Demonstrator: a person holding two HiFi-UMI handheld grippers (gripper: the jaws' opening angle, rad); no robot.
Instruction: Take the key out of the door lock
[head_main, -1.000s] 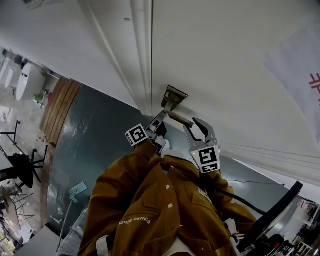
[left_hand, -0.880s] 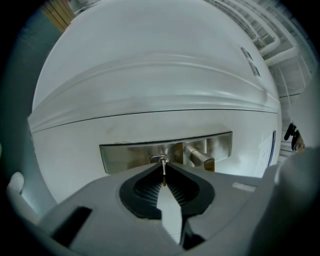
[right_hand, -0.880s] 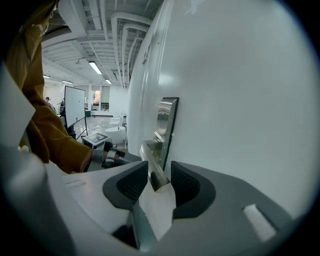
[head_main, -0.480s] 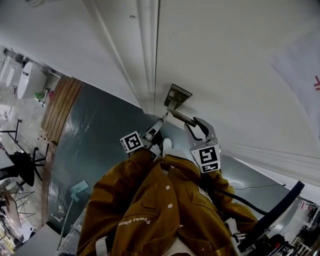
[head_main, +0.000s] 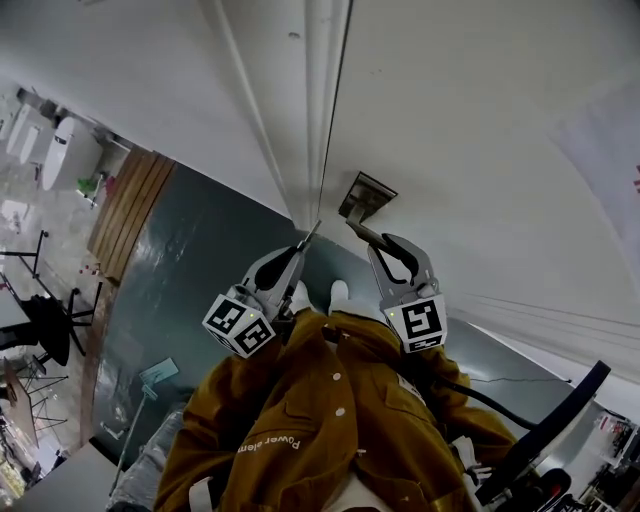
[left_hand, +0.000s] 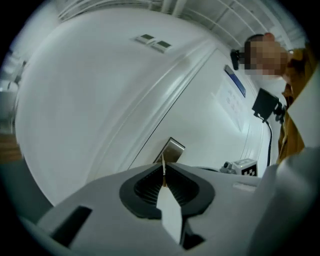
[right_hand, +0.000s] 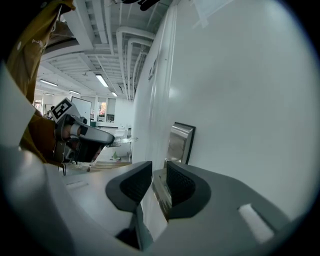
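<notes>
A silver lock plate (head_main: 365, 194) sits on the white door (head_main: 470, 130), with its lever handle (head_main: 362, 232) running toward me. My left gripper (head_main: 298, 250) is shut on the thin key (head_main: 312, 232), which is out of the lock and a short way off the plate. In the left gripper view the key (left_hand: 163, 168) sticks up from between the pressed pads, with the lock plate (left_hand: 172, 149) behind. My right gripper (head_main: 388, 243) straddles the handle. Its jaws are closing around the handle (right_hand: 160, 192), with a gap still at the left pad.
The door frame edge (head_main: 322, 110) runs up past the lock. Dark floor (head_main: 170, 270) lies to the left, with chairs and furniture farther off. The person's brown jacket (head_main: 320, 420) fills the lower middle. A paper sheet (head_main: 600, 150) hangs on the door at right.
My left gripper has drawn back from the lock plate, down and to the left, with the key in its jaws. The right gripper has stayed at the handle.
</notes>
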